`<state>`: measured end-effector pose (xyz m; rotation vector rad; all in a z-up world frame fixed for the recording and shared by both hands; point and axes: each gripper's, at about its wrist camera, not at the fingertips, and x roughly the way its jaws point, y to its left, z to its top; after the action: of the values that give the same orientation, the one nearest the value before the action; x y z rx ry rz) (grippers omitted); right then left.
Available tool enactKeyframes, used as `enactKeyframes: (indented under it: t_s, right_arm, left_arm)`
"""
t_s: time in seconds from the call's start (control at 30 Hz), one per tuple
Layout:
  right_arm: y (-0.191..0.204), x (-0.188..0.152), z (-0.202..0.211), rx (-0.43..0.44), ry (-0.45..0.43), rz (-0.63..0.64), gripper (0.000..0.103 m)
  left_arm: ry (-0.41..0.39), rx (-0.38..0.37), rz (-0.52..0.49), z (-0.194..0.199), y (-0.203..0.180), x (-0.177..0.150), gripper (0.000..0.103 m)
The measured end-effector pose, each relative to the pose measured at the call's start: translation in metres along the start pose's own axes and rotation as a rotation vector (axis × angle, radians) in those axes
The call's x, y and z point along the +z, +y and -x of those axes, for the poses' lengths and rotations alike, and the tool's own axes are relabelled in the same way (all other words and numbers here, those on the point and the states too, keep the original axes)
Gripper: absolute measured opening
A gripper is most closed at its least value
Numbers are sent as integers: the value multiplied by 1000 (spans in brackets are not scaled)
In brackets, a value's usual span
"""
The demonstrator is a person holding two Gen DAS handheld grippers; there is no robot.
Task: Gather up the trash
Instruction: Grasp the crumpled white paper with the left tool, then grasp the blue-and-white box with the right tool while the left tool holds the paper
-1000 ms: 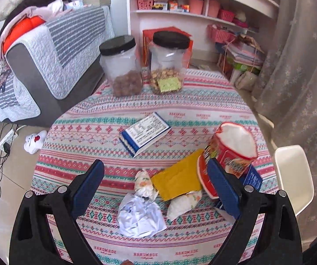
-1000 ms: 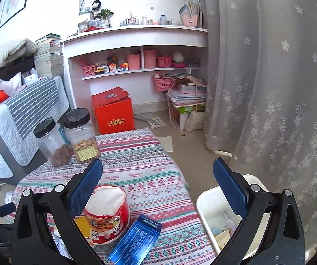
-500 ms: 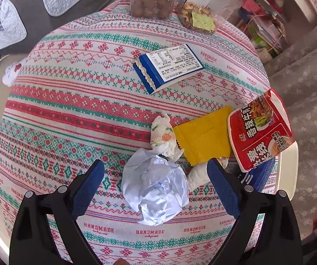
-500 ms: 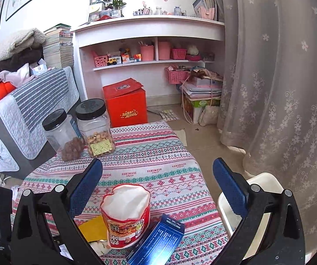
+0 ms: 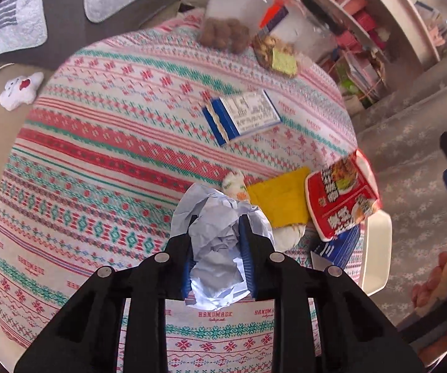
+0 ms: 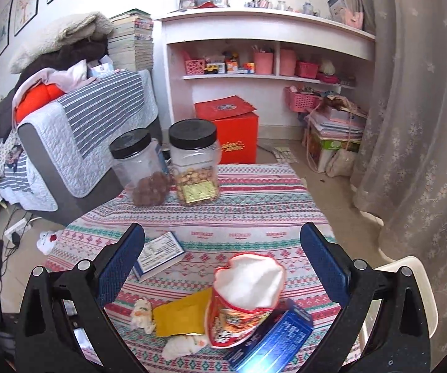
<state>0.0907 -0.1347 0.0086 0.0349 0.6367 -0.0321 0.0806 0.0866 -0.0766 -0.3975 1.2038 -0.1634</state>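
Note:
My left gripper (image 5: pixel 218 245) is shut on a crumpled white paper ball (image 5: pixel 220 239) at the near edge of the round table (image 5: pixel 99 161). Beside it lie a small crumpled wrapper (image 5: pixel 235 183), a yellow packet (image 5: pixel 281 199), a white tissue wad (image 5: pixel 287 233), a red instant-noodle cup (image 5: pixel 341 195) and a dark blue box (image 5: pixel 338 248). My right gripper (image 6: pixel 223 267) is open and empty, above the noodle cup (image 6: pixel 245 295), the blue box (image 6: pixel 273 338) and the yellow packet (image 6: pixel 181 317).
A white bin (image 5: pixel 375 248) stands just off the table's right edge and also shows in the right wrist view (image 6: pixel 410 304). A blue-and-white box (image 5: pixel 242 116) lies mid-table. Two black-lidded jars (image 6: pixel 193 161) stand at the far side. A sofa (image 6: pixel 77 143) is on the left.
My left gripper dropped to the table and closed on the paper ball. My right gripper moved left over the noodle cup, still open.

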Motion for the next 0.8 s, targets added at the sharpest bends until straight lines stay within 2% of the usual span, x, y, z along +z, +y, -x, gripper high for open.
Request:
enactKeyframes:
  t_s: [0.17, 0.33, 0.47, 0.63, 0.73, 0.8]
  right_arm:
    - [61, 14, -46, 74, 178, -15, 96]
    - [101, 8, -115, 2, 344, -107, 96]
    - [96, -5, -166, -68, 466, -246, 96]
    - [78, -20, -208, -104, 568, -404, 96]
    - [71, -34, -220, -118, 596, -463, 96]
    - [69, -42, -224, -111, 604, -483, 91]
  left_arm:
    - [-192, 46, 39, 60, 29, 26, 26]
    - [-315, 51, 60, 99, 45, 38, 26]
    - [-330, 44, 44, 103, 46, 45, 26]
    - [-323, 22, 19, 102, 43, 48, 26]
    - [-329, 24, 9, 103, 42, 50, 26]
    - [-324, 21, 9, 102, 42, 51, 26]
